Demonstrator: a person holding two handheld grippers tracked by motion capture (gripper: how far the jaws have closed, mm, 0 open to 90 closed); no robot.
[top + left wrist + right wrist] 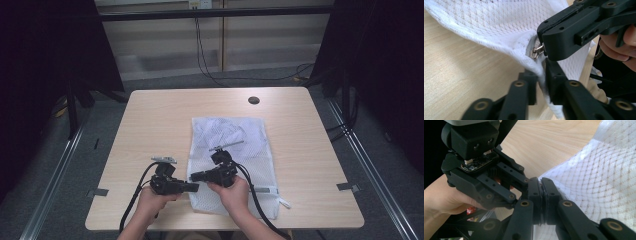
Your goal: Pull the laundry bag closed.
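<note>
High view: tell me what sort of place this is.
Probably a lab or recording workspace, not a home: a bare wooden table between dark curtains, loose cables along the wall, and hand-held grippers working a white mesh bag.

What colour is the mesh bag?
White, with a fine net weave; the mesh bag shows best in the left gripper view.

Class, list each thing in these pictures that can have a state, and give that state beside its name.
mesh laundry bag: flat on the table, near left corner lifted
zipper pull: pinched by the right gripper
left gripper: shut on the bag's edge
right gripper: shut on the zipper pull
</note>
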